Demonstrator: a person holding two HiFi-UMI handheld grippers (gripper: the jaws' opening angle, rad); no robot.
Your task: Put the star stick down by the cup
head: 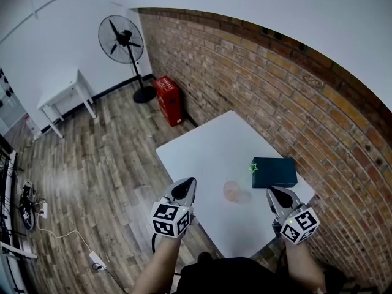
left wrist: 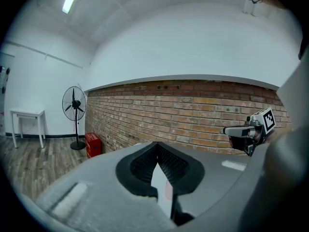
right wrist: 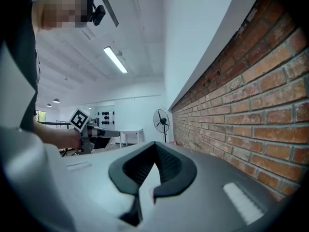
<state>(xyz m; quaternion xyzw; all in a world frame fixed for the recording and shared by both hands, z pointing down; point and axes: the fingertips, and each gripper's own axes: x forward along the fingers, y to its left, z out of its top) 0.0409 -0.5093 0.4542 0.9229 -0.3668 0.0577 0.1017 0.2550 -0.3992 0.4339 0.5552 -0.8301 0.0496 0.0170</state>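
Note:
A pale pink see-through cup [head: 233, 190] stands on the white table [head: 202, 152], near its front half. Just right of the cup and behind it, a green star [head: 253, 168] shows at the left end of a dark teal box [head: 275, 172]; its stick is too small to make out. My left gripper [head: 192, 181] hovers at the table's front left edge, left of the cup, shut and holding nothing. My right gripper [head: 270, 190] is right of the cup and in front of the box, also shut and holding nothing. The left gripper view shows the right gripper [left wrist: 246, 129] level across from it.
A brick wall [head: 294, 97] runs along the table's far and right sides. On the wooden floor stand a fan [head: 125, 41], a red box [head: 168, 100] and a small white table [head: 64, 90]. Cables and a power strip [head: 97, 261] lie at the left.

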